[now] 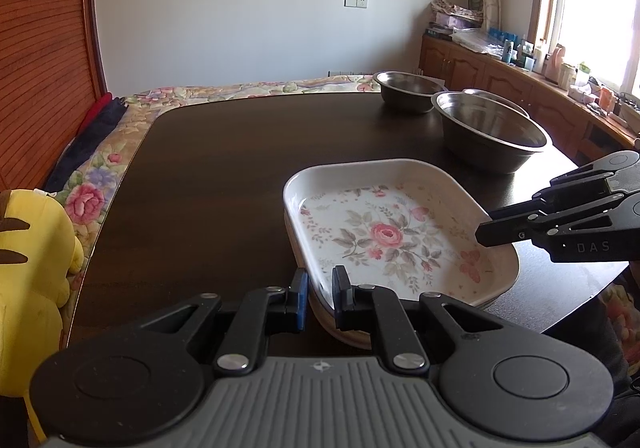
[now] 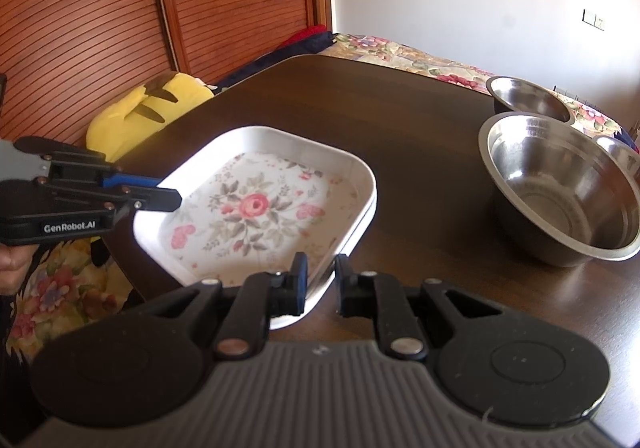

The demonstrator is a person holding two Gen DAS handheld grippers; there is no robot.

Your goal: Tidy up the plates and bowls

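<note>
On the dark glossy wooden table sits a rounded-rectangular floral plate, stacked on another. Left gripper and right gripper each straddle its rim, jaws slightly apart. Three round steel bowls stand nearby.

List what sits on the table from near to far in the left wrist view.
Left tongs → floral plate → large steel bowl → small steel bowl, all on the dark table.
</note>
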